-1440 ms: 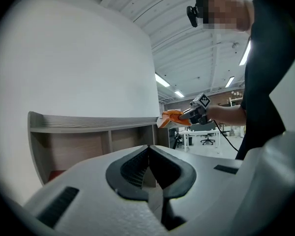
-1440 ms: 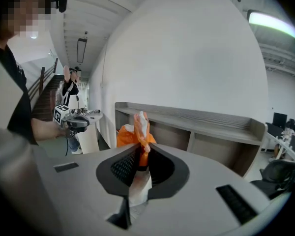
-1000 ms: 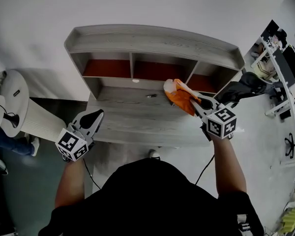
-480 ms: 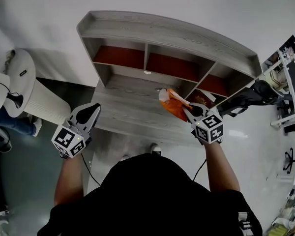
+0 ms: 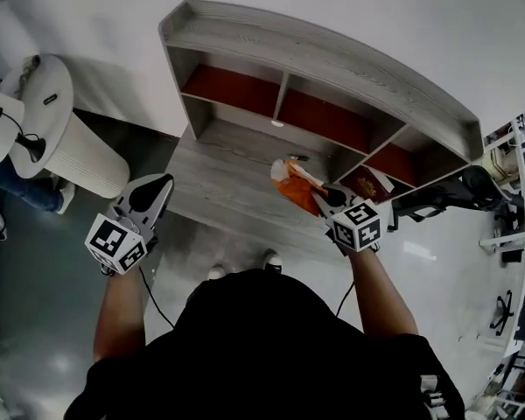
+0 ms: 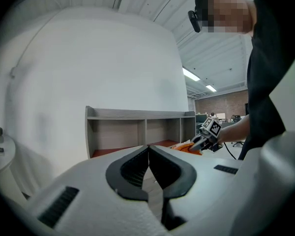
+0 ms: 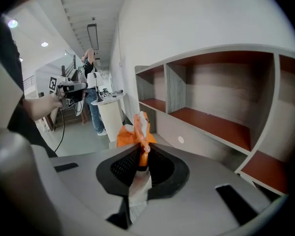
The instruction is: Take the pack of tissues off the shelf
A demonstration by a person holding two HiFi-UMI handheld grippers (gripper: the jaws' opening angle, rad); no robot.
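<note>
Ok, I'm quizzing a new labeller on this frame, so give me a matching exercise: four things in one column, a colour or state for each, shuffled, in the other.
1. left gripper
2. right gripper
3. pack of tissues
4. shelf compartment floors

A. orange
B. red
C. shut, nothing between the jaws
D. shut on the pack

Pairs: 1-C, 2-D, 3-A, 4-B.

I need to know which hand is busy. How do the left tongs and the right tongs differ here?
The right tongs are shut on the orange pack of tissues; the left tongs are shut on nothing. The right tongs hang over the lower board of the shelf; the left tongs sit beside its left edge. Both are closed and point toward the shelf.
</note>
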